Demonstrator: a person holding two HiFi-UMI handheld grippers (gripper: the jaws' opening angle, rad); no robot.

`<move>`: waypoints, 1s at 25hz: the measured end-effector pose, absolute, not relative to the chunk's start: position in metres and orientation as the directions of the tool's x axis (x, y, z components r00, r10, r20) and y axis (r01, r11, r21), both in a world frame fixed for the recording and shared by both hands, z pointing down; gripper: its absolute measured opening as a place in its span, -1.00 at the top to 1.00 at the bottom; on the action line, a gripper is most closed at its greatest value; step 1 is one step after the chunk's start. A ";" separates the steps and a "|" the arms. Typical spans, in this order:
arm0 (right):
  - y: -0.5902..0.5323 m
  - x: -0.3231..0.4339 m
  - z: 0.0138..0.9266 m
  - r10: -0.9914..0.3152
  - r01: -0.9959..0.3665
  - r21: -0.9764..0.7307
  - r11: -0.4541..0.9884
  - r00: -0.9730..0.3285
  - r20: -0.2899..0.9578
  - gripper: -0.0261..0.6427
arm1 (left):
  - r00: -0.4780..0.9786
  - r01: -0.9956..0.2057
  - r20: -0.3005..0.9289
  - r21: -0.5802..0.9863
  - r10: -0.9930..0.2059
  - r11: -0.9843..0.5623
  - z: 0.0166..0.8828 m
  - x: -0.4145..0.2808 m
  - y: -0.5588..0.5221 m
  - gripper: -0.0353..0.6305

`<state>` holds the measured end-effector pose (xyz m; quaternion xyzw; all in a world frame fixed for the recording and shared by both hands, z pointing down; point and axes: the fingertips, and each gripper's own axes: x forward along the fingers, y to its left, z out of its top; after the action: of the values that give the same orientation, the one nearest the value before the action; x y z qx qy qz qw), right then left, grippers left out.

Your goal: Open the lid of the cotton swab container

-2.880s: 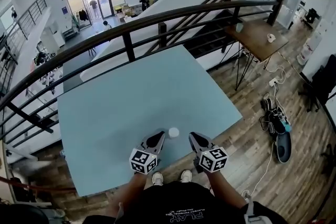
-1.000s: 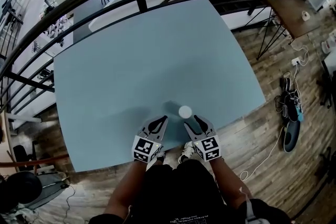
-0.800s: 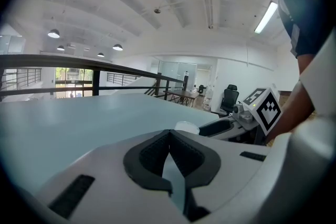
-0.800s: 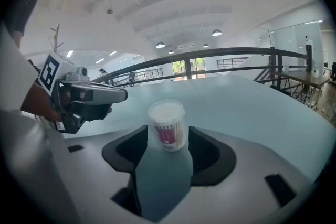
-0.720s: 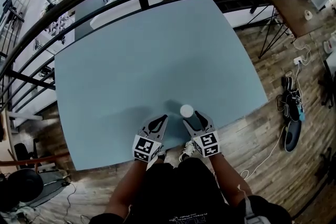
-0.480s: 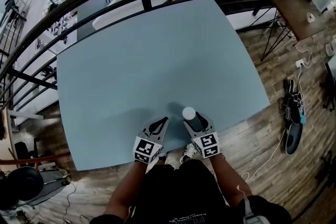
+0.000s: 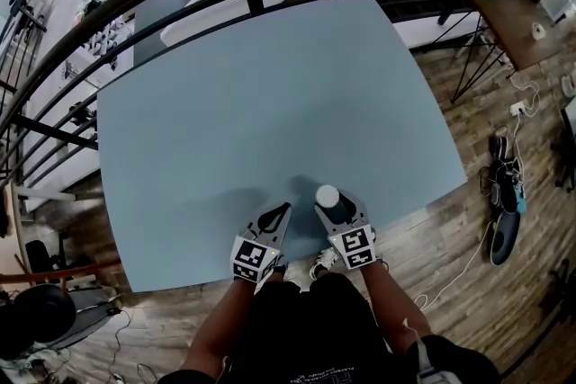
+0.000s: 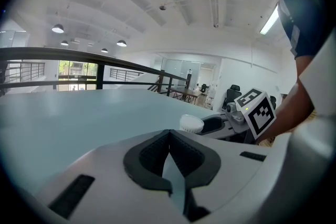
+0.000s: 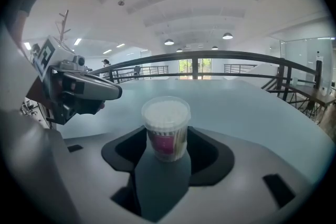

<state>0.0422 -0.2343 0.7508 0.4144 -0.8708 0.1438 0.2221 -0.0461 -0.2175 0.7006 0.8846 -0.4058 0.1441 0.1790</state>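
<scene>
Right gripper [image 7: 335, 209], jaws just opened wide, straddles the upright cotton swab container [image 9: 166, 128], unpressed; left gripper [image 8: 169, 138], closed and empty, waits beside. Best to clamp the body squarely, below the lid [image 9: 166, 110].

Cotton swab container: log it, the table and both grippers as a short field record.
container: cotton swab container, upright on the table, near the person's edge
lid: lid on and shut
right gripper: right gripper open, jaws have just been opening; the container stands between them, pads clear of it
left gripper: left gripper shut, nothing in it, beside the right one
task step: lid not yet opened
</scene>
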 end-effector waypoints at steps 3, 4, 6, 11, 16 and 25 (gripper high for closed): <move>-0.236 0.043 0.751 -0.662 -0.786 -0.068 0.614 -0.560 0.499 0.19 | 0.631 -0.768 0.405 0.207 -0.662 -0.606 0.703 -0.046 -0.219 0.86; -0.236 0.043 0.752 -0.662 -0.785 -0.068 0.615 -0.562 0.497 0.19 | 0.630 -0.769 0.409 0.207 -0.660 -0.605 0.702 -0.047 -0.219 0.86; -0.236 0.042 0.752 -0.660 -0.783 -0.070 0.618 -0.566 0.494 0.19 | 0.629 -0.770 0.397 0.197 -0.669 -0.607 0.702 -0.048 -0.221 0.86; -0.236 0.048 0.750 -0.658 -0.781 -0.077 0.620 -0.571 0.491 0.19 | 0.649 -0.755 0.366 0.202 -0.667 -0.624 0.695 -0.040 -0.220 0.86; -0.236 0.048 0.752 -0.645 -0.764 -0.068 0.641 -0.584 0.493 0.19 | 0.652 -0.751 0.370 0.201 -0.662 -0.629 0.690 -0.037 -0.218 0.86; -0.229 0.046 0.731 -0.629 -0.745 -0.086 0.662 -0.614 0.478 0.20 | 0.661 -0.739 0.343 0.148 -0.667 -0.657 0.680 -0.035 -0.212 0.86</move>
<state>0.0460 -0.2290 0.7315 0.3869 -0.8874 0.1394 0.2084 -0.0354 -0.2124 0.6800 0.9008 -0.3902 0.1306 0.1385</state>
